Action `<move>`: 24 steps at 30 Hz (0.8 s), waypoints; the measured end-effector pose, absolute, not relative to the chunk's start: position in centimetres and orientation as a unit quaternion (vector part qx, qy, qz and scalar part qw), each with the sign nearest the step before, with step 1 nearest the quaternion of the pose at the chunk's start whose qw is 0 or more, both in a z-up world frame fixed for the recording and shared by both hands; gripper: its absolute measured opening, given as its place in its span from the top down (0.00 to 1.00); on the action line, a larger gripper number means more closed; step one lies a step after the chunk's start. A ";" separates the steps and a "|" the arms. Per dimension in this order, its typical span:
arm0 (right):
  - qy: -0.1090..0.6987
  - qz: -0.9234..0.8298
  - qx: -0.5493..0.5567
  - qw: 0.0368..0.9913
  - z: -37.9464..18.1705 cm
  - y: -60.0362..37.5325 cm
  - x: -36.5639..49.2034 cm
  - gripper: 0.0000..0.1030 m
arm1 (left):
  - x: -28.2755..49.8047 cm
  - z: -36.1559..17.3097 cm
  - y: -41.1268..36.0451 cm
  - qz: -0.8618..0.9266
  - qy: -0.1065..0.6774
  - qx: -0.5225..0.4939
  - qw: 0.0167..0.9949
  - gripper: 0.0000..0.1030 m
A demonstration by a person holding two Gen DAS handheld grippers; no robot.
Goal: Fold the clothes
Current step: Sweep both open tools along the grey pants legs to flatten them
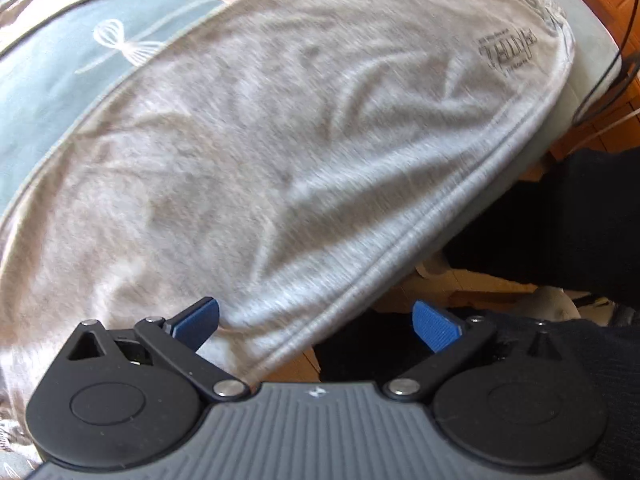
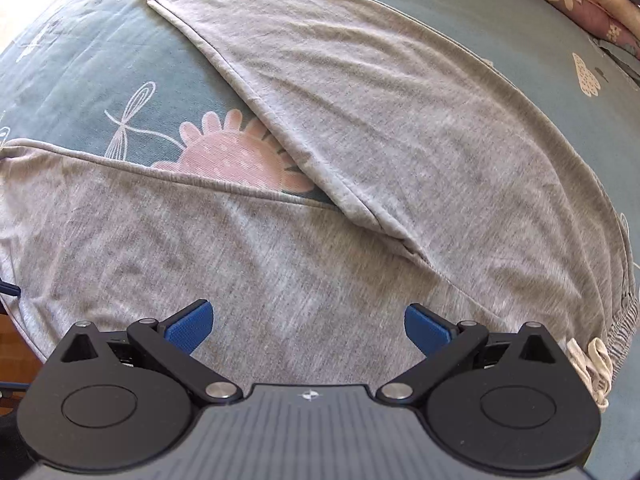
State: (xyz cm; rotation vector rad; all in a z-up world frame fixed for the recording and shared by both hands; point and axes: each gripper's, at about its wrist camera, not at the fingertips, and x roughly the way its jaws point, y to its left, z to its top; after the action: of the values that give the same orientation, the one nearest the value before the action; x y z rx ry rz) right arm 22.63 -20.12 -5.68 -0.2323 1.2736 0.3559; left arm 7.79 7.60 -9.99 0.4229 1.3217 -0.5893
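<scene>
Grey trousers (image 2: 360, 128) spread flat on the bed (image 2: 80, 60), legs splayed apart, waistband at the near right edge. Soft, light jersey, limp and sure to sag; best pinched at a hem or the waistband, through both layers. Right gripper (image 2: 308, 328) hovering over the seat, jaws wide open, nothing held. Left gripper (image 1: 316, 326) likewise gaping, straddling the ribbed hem (image 1: 400, 252) at the bed's edge.

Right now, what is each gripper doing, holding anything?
Left gripper: open, holding nothing, at the hem of the grey trousers.
Right gripper: open, holding nothing, over the trousers.
</scene>
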 end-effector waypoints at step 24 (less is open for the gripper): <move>0.588 0.203 -0.148 0.769 -5.7 -13.5 24.0 0.00 | 10.1 -10.2 21.2 -0.035 0.654 0.048 0.754 0.01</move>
State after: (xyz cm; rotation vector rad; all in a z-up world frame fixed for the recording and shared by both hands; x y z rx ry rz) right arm 23.99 -13.51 -5.66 -0.3212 1.2750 0.4415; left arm 10.06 21.17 -10.22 0.1038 1.4282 -0.0767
